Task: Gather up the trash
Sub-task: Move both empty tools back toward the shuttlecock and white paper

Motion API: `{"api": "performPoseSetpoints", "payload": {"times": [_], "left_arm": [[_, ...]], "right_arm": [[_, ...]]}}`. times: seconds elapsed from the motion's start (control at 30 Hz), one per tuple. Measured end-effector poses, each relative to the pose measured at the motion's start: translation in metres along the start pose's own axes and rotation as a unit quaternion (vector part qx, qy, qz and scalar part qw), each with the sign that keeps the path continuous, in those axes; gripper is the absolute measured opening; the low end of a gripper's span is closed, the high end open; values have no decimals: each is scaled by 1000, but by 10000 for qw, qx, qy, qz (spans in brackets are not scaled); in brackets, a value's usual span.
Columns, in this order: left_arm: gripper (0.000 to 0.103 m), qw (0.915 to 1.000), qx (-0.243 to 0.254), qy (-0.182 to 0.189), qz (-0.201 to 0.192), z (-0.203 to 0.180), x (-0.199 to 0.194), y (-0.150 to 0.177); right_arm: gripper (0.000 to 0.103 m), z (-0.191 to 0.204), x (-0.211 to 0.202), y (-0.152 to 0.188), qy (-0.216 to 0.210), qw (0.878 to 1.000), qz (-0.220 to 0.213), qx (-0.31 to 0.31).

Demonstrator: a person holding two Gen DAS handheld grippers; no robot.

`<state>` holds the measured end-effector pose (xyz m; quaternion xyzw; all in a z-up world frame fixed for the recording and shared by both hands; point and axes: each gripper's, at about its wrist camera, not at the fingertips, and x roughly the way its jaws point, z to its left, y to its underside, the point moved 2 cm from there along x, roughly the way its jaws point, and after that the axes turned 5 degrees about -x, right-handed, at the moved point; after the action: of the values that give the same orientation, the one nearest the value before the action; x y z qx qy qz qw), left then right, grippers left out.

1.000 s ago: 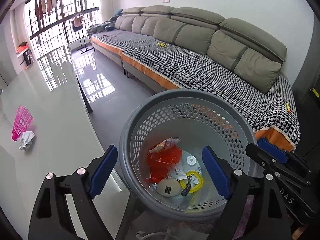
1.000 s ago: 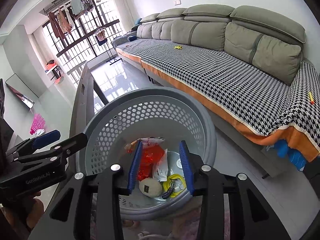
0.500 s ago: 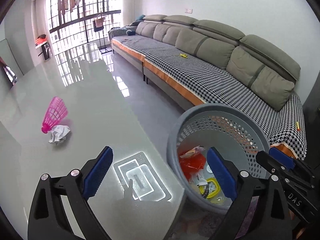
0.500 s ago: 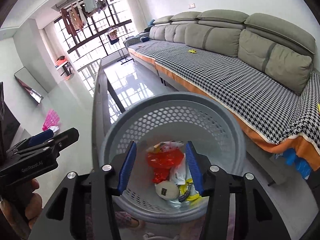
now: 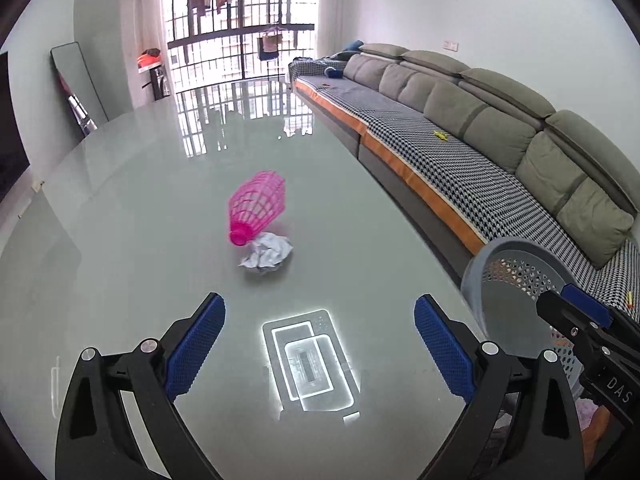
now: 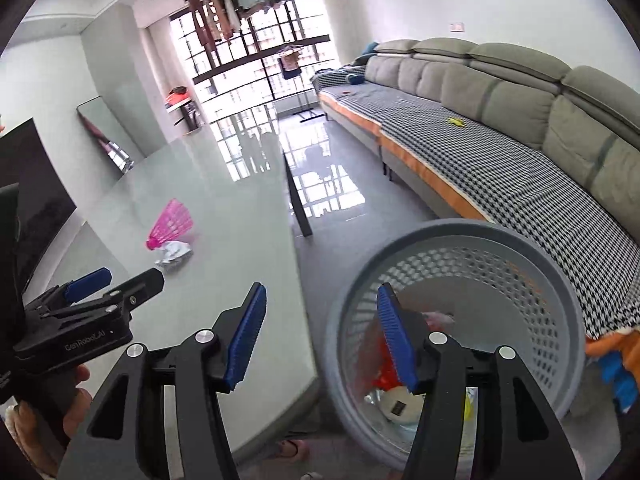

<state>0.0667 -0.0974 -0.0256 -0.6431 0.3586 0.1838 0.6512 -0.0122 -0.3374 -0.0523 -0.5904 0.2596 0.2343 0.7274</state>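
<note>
The left gripper [image 5: 320, 344] gapes wide and empty above the table [image 5: 120, 200]; crumpled paper [image 5: 267, 255] lies ahead of it beside a pink mesh [image 5: 258, 204]; the right gripper [image 6: 320, 340], empty, has just been opening over the table edge, its right finger in front of the basket [image 6: 520, 248].

— What sits on the table [image 5: 120, 208]?
— A crumpled paper wad [image 5: 267, 255] near its middle, with a netted shuttlecock-like thing [image 5: 256, 208] touching it on the far side.
— And the basket [image 6: 520, 280]?
— On the floor off the table's right near edge, with trash [image 6: 400, 396] inside. The sofa [image 5: 500, 152] runs along the wall, farther right.
</note>
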Motion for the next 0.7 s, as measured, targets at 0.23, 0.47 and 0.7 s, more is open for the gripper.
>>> {"api": "performPoseSetpoints", "payload": {"times": [0.23, 0.47, 0.7], "left_arm": [[94, 9990, -228, -374, 0, 43, 6, 2], [94, 9975, -436, -555, 21, 77, 11, 1], [94, 9959, -536, -732, 51, 101, 14, -1]], "right_arm": [[56, 43, 30, -13, -255, 9992, 147, -277], [56, 78, 60, -20, -433, 9970, 310, -566], [56, 107, 87, -30, -613, 9938, 484, -789]]}}
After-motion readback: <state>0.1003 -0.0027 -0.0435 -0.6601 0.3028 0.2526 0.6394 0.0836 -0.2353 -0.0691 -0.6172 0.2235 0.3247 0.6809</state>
